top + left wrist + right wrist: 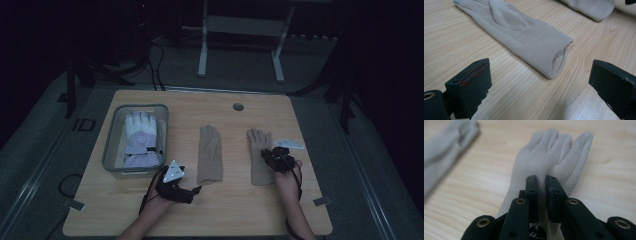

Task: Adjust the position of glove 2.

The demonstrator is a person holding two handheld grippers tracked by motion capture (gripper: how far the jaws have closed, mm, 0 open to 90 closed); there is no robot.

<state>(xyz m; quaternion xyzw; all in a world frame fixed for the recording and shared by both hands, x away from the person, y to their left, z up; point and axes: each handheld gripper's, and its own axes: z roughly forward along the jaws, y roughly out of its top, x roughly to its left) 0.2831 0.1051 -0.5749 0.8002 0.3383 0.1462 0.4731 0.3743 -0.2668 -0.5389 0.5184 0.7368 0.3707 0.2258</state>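
Two beige gloves lie flat on the wooden table (225, 210), fingers pointing away from me. My right gripper (276, 157) sits on the right-hand glove (257, 145). In the right gripper view its jaws (542, 180) are shut on a pinch of that glove (554, 152) near the palm. My left gripper (195, 191) rests low on the table just short of the cuff of the left-hand glove (210, 150). In the left gripper view it (540, 75) is open wide, with the glove's open cuff (556, 62) lying ahead between the jaws, untouched.
A grey bin (111, 145) at the left of the table holds a white and lavender padded glove (140, 137). A small white packet (289, 144) lies beside the right-hand glove. A cable hole (238, 106) sits near the far edge. Dark floor and a frame lie beyond.
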